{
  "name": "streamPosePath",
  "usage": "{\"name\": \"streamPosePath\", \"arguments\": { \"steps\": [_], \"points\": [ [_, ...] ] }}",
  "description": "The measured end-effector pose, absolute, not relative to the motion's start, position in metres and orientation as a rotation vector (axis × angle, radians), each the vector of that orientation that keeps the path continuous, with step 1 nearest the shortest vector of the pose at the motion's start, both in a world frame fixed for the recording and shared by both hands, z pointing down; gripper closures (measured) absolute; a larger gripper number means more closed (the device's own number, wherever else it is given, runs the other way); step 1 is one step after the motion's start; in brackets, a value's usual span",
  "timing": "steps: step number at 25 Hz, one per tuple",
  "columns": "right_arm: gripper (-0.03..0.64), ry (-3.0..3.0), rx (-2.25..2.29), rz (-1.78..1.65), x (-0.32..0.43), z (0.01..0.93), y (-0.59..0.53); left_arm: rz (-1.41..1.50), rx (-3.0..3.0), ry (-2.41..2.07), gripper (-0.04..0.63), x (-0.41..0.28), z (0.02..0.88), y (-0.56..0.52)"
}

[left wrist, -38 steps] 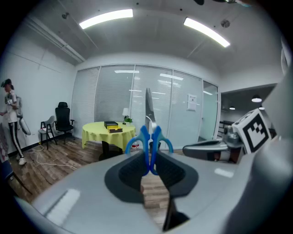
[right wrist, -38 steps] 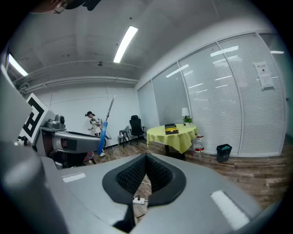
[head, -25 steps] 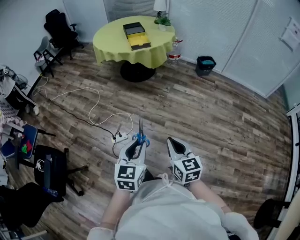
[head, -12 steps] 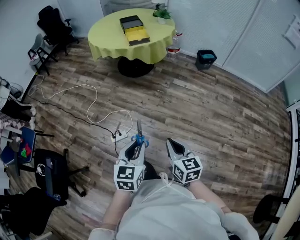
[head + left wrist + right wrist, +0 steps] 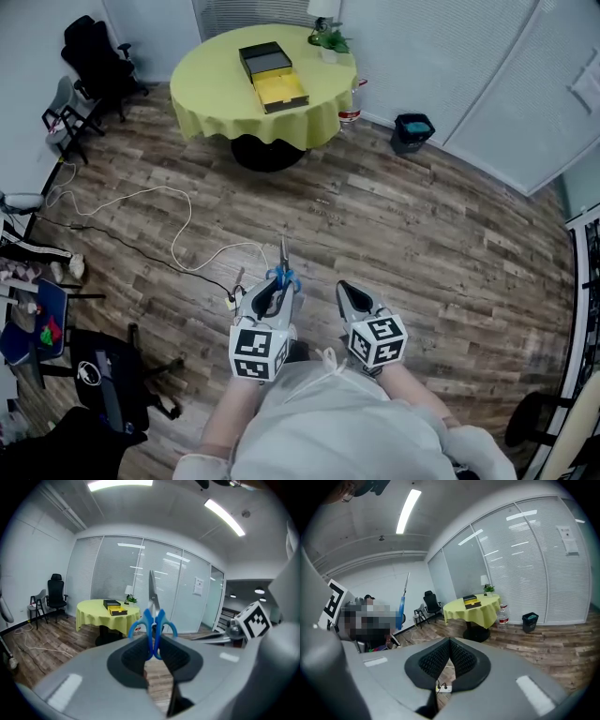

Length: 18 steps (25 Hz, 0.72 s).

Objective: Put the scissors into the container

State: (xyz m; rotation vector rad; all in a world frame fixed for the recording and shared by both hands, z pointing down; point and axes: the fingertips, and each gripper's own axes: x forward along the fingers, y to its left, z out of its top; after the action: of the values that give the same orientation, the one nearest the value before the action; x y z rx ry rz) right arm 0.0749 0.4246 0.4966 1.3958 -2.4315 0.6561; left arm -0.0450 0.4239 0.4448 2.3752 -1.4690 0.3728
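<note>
Left claw (image 5: 153, 644) part-closed on blue-handled scissors (image 5: 149, 623), blades pointing straight ahead beyond its tips; right claw (image 5: 450, 644) closed, empty.

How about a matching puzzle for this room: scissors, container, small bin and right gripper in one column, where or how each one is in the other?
Things:
1. scissors
2. container
3. small bin
4. right gripper

Place or state:
A. on the round yellow table
B. shut, with nothing between its jaws
C. clamped by the blue handles in the left gripper, blades pointing away from the person
D. standing on the wood floor, to the right of the table

Pairs: 1-C, 2-A, 3-D, 4-B
</note>
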Motion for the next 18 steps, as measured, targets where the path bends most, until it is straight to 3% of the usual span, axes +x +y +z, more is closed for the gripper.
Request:
{"name": "streamPosePath", "arguments": {
  "steps": [9, 18],
  "points": [
    [0.618, -2.373, 1.425, 0.664, 0.014, 0.495, 0.358, 0.348, 2.385, -1.389, 0.518, -0.111, 0.449, 0.348],
    [0.618, -2.377, 1.384, 0.653, -0.001, 0.508, 0.294, 0.347, 2.336, -1.388, 0.518, -0.128, 0.471, 0.295]
  ]
}}
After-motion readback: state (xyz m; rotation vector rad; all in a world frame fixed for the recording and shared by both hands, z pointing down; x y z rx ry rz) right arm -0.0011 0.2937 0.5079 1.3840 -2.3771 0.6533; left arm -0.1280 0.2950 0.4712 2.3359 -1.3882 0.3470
